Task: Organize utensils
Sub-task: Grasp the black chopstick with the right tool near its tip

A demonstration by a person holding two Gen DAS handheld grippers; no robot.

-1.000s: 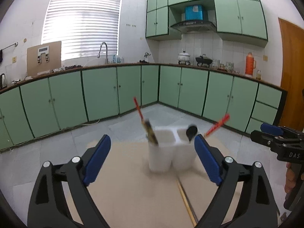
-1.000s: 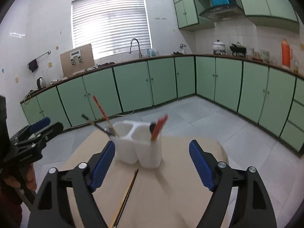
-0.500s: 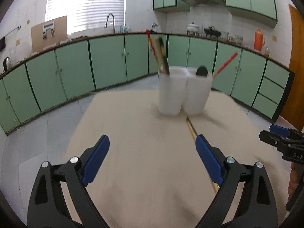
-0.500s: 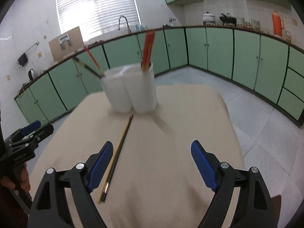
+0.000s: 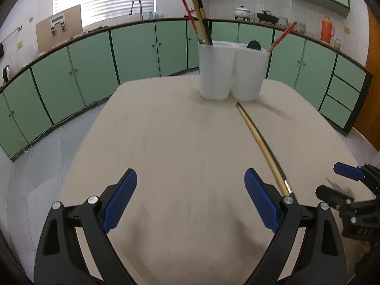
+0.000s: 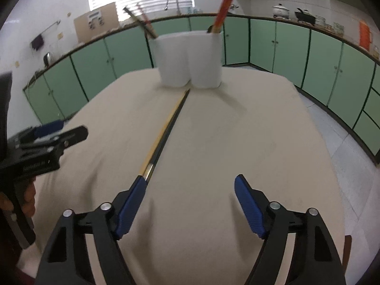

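Fingers of both grippers, left gripper (image 5: pixel 190 198) and right gripper (image 6: pixel 190 204), stood spread, empty. Loose chopsticks (image 6: pixel 163 133) lay on table (image 5: pixel 166 142); pickup pending, likely right, then into holder (image 6: pixel 190 59).

Green cabinets (image 5: pixel 133 49), faucet (image 5: pixel 136 7), orange thermos (image 5: pixel 326 32), pot (image 5: pixel 241 12)

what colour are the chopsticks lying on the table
One golden yellow, one black, side by side: the chopsticks show best in the right wrist view.

holder (image 5: pixel 234 73) white | chopstick (image 5: pixel 261 142) gold-black (seemingly) | cabinets (image 5: pixel 135 49) green
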